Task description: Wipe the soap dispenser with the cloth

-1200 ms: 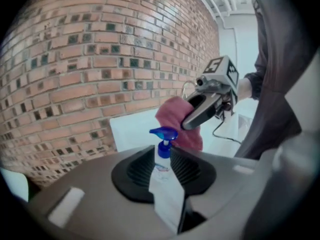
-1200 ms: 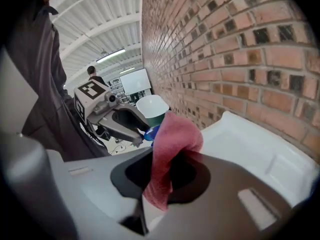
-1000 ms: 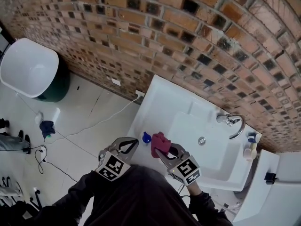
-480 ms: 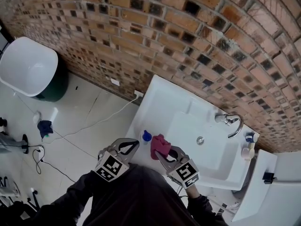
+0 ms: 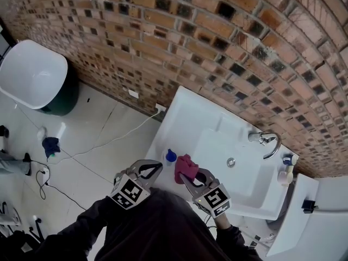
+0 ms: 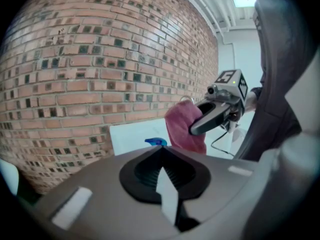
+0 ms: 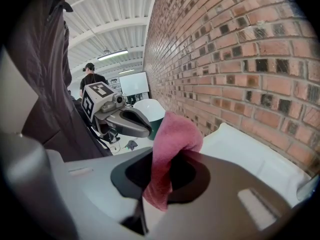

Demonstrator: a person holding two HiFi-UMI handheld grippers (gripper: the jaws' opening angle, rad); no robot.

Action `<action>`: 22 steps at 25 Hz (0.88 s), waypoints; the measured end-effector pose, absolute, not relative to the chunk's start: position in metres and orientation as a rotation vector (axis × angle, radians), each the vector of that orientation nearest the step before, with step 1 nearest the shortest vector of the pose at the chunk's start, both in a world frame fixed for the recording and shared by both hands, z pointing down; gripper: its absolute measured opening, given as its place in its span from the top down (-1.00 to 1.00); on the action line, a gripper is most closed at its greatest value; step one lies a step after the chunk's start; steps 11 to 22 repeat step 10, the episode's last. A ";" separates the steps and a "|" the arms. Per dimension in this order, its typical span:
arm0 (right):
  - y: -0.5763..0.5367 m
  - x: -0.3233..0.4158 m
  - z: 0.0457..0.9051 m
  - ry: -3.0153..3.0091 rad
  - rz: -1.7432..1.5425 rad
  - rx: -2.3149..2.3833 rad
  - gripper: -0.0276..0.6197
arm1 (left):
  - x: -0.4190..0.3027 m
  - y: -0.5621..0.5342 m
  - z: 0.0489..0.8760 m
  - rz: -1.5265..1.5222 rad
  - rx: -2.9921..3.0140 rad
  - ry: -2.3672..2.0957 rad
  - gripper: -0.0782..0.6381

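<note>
While the soap dispenser (image 5: 171, 156) is standing at the near left corner of the sink (image 5: 187, 106), only its blue pump top is really showing, so I'm judging its long axis to be running upright. It's sitting right between the two tools. Just to its right, the pink cloth (image 5: 186, 167) is hanging bunched up, very close to the pump; whether it's touching, I can't tell from above. The right gripper (image 5: 188, 176) is clamping that cloth firmly between its jaws, with folds spilling above and below the pinch in the right gripper view. On the dispenser's other side, the left gripper (image 5: 156, 167) is pointing at it with jaws pressed together and nothing between them; in the left gripper view the blue top is peeking just over the closed tips, dead ahead. So the cloth-carrying hand is looking like the one to work: the bottle is lying a touch to the left of the cloth, and a short sideways sweep should be bringing fabric onto it. Further out, the faucet (image 5: 266, 141) is sitting well apart at the basin's far side.
</note>
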State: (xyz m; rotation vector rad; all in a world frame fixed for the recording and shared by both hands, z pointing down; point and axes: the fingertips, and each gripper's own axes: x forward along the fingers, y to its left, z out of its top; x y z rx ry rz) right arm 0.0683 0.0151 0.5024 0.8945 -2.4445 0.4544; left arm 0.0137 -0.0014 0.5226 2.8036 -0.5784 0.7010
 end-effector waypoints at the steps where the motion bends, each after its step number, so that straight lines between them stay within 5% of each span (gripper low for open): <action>1: 0.015 0.068 0.502 -2.443 0.454 0.895 0.74 | 0.014 -0.001 0.523 0.700 2.804 -0.576 0.78; 22: 0.017 0.064 0.501 -2.430 0.444 0.901 0.74 | 0.012 0.002 0.521 0.662 2.801 -0.535 0.78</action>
